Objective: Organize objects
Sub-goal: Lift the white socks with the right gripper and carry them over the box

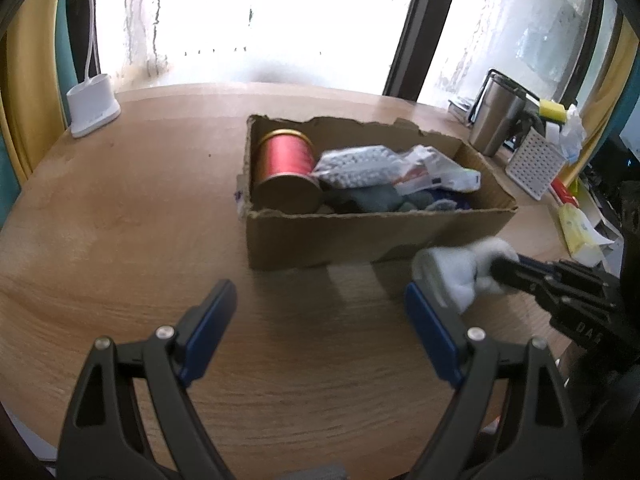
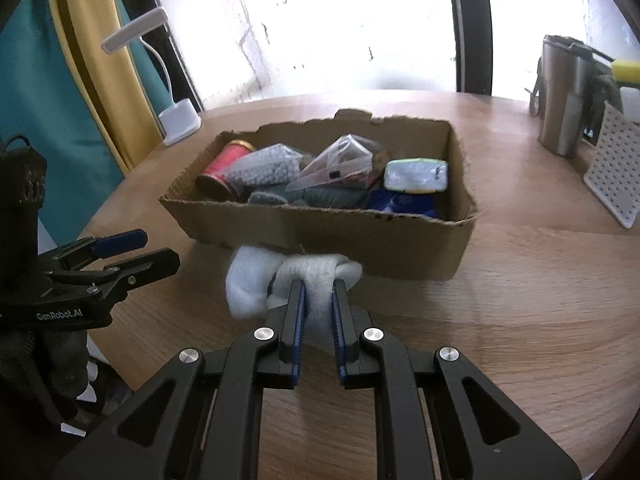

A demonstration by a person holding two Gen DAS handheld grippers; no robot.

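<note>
White sock pinched in the right tool, just in front of the cardboard box.

The white sock [image 2: 256,280] is bunched and clamped between the blue pads of the right tool [image 2: 319,286], hanging close above the wooden counter [image 2: 520,300] at the near wall of the cardboard box [image 2: 340,236]. Inside the box lie a red thread spool [image 2: 224,164] at the left end, a bag of white beads [image 2: 266,168], a clear packet [image 2: 340,162], grey cloth [image 2: 320,196] and a white pouch [image 2: 416,174] to the right. The left tool [image 1: 320,308] stands spread wide with nothing between its pads, left of the sock. Far left stands a white lamp base [image 2: 180,120]; far right, a steel tumbler [image 2: 560,96] and a white perforated basket [image 2: 616,172].
</note>
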